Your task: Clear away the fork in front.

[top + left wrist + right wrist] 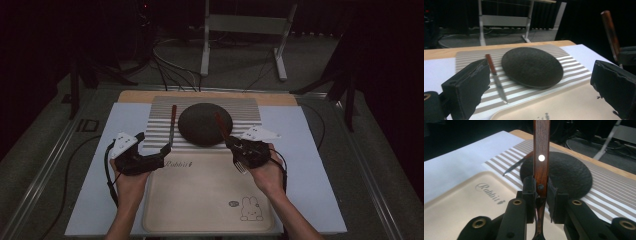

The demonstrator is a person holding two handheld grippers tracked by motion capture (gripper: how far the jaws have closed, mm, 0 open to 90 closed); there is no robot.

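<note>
I have one bench under a pale sheet, and on it, near me, one beige tray with a rabbit drawing, bare so far. Beyond the tray lies one striped mat, and on that mat sits one dark round plate, roughly central. One knife with a reddish wooden handle lies on the mat just left of the plate, its tip toward the tray.

My right gripper is clenched on one fork by its wooden handle, the handle slanting up over the plate's right side and the tines hanging near the tray's far right edge. My left gripper is released, its jaws wide apart with nothing between them, near the knife at the mat's near left edge.

I judge this about halfway: the fork is lifted but not yet set down, the knife untouched.
</note>
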